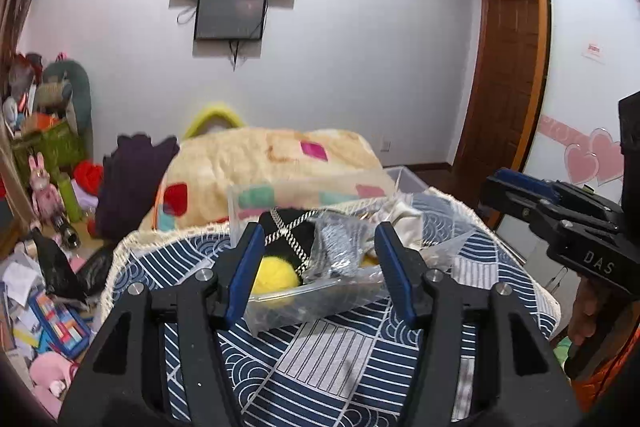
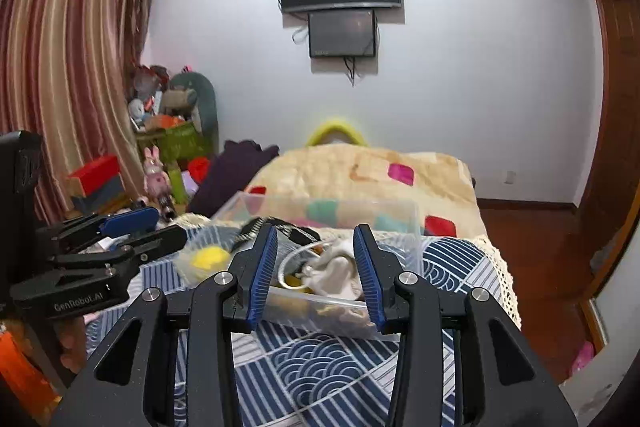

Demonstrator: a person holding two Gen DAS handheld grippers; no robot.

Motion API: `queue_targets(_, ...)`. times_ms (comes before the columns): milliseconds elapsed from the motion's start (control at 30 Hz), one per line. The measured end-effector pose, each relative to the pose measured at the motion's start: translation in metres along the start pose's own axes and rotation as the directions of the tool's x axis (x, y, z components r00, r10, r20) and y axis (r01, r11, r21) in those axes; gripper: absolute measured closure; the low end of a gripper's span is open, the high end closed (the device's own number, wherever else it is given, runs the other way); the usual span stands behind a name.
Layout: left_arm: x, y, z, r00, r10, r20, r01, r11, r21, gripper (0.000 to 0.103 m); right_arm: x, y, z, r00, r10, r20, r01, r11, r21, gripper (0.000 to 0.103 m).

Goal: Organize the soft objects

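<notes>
A clear plastic box [image 1: 320, 297] stands on a blue-and-white patterned cloth [image 1: 340, 359] on the bed. In it lie a yellow pompom [image 1: 276, 279], a black item with a white cord pattern [image 1: 286, 231], a grey item in a clear bag [image 1: 340, 247] and a cream cloth [image 1: 400, 217]. My left gripper [image 1: 316, 247] is open and empty just before the box. My right gripper [image 2: 316, 259] is open and empty before the same box [image 2: 332, 311], facing the cream cloth [image 2: 336, 275]. The pompom also shows in the right wrist view [image 2: 210, 259].
A beige fleece blanket [image 1: 272, 163] with coloured patches lies behind the box. A dark purple garment [image 1: 128, 183] sits left of it. Toys and clutter [image 1: 44, 291] cover the floor at left. A wooden door [image 1: 508, 75] stands at right.
</notes>
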State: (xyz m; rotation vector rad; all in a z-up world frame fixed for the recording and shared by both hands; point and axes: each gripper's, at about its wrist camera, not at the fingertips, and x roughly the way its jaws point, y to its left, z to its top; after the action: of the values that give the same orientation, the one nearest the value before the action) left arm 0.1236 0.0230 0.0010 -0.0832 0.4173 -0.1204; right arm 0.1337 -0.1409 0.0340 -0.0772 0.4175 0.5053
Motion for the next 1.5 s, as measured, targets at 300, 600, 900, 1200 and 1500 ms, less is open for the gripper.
queue_targets(300,-0.043,-0.009,0.005,0.995,-0.006,0.102,0.007,1.0,-0.004,0.02,-0.019,0.01,-0.005,0.997,-0.022,0.073,0.021,1.0,0.008,0.031)
queue_targets(600,-0.063,-0.016,-0.001,0.986,0.0,0.168,-0.002,1.0,0.009,0.002,-0.035,0.012,-0.013,0.989,-0.04,0.141,0.036,0.999,0.032,0.014)
queue_targets(900,-0.067,-0.018,-0.006,0.986,-0.013,0.169,0.013,1.0,0.0,0.0,-0.042,0.014,-0.016,0.984,-0.036,0.172,0.031,0.999,0.032,0.013)
queue_targets(1200,-0.067,-0.017,-0.008,0.985,-0.009,0.172,0.01,1.0,-0.005,0.0,-0.045,0.016,-0.02,0.984,-0.033,0.177,0.029,0.999,0.028,0.013)
queue_targets(1500,-0.068,-0.021,-0.01,0.984,-0.002,0.179,-0.001,1.0,0.014,0.0,-0.048,0.019,-0.02,0.983,-0.025,0.181,0.022,1.0,0.023,0.013)
